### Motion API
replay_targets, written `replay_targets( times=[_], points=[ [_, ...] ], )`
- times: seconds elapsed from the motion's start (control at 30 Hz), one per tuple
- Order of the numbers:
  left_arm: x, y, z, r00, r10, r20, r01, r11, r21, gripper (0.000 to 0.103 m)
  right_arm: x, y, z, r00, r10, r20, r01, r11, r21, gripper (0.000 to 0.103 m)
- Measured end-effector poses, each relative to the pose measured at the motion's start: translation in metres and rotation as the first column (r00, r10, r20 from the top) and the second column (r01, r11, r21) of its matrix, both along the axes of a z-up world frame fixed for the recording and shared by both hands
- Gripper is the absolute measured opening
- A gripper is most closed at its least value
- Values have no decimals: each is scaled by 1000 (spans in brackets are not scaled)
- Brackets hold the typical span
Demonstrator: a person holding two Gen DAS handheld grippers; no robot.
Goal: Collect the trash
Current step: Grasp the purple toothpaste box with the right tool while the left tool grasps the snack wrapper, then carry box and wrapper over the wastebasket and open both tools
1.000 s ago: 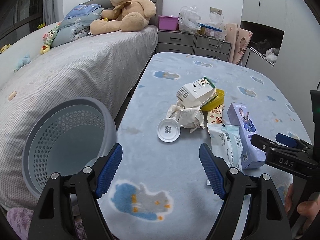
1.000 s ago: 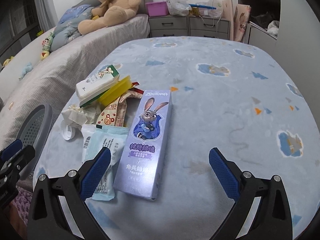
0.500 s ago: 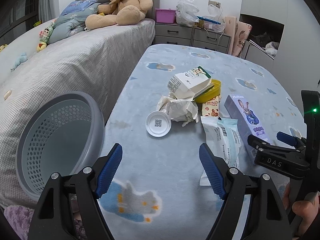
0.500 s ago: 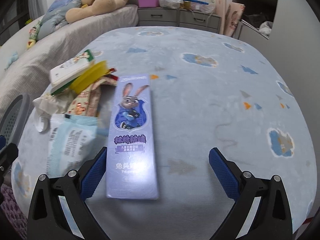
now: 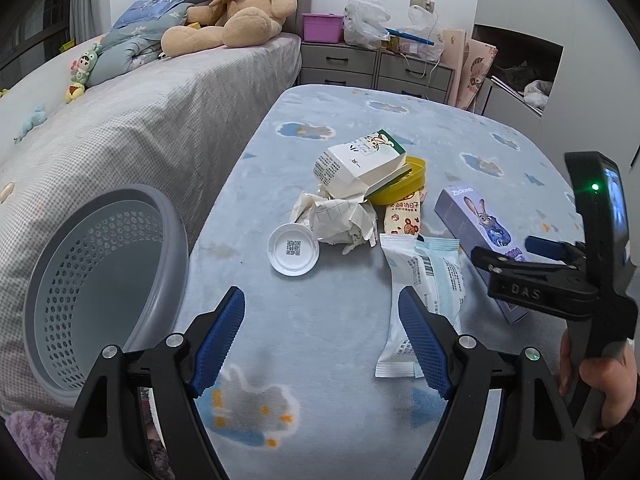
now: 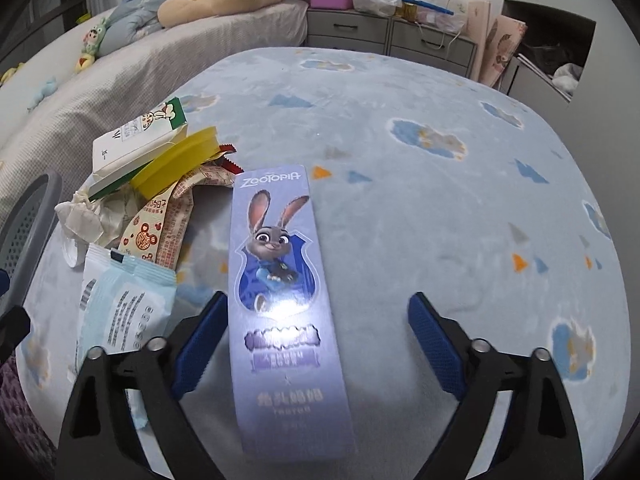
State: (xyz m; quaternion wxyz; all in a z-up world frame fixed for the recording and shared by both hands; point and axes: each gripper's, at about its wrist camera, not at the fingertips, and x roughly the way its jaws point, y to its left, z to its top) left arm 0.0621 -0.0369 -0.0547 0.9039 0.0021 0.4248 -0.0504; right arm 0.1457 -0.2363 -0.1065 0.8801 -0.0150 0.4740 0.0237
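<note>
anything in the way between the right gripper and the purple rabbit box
Nothing visible. The purple box already lies between the fingers of the right gripper, which are closing but not yet touching it. The blue wrapper lies just outside the left finger.

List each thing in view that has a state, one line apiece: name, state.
Left gripper: open, nothing between its fingers.
Right gripper: closing, purple box between its fingers, not gripped yet.
Purple box: flat on the blanket.
Basket: tilted, no trash seen inside.
Carton: lying on the yellow lid.
Paper: crumpled.
White lid: lying flat.
</note>
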Motion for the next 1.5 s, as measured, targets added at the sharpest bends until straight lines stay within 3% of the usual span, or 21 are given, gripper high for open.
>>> replay_targets(
  times=[0.13, 0.2, 0.27, 0.9, 1.23, 1.37, 1.5],
  points=[
    [1, -2, -3, 1000, -3, -15, 3, 1000, -6, 76, 1, 1, -5, 1000, 8, -7, -7, 1000, 25, 68],
    [1, -4, -5, 1000, -9, -22, 9, 1000, -10, 76, -2, 3, -4, 1000, 22, 2, -22, 999, 24, 52],
    [0, -7, -6, 999, -17, -27, 17, 1000, -13, 76, -5, 3, -3, 1000, 22, 10, -22, 999, 26, 44],
    [14, -59, -20, 985, -148, -93, 145, 989, -34, 76, -29, -45, 27, 990, -105, 95, 87, 980, 177, 44],
    [31, -81, -48, 978, -160, -136, 160, 987, -8, 75, -32, -49, 29, 990, -104, 99, 83, 977, 197, 44],
    [27, -80, -50, 983, -146, -108, 149, 988, 26, 53, -34, -48, 29, 991, -92, 99, 71, 978, 196, 44],
    [22, -71, -47, 984, -147, -104, 147, 989, -9, 49, -33, -46, 29, 991, -87, 97, 68, 979, 192, 44]
  ],
)
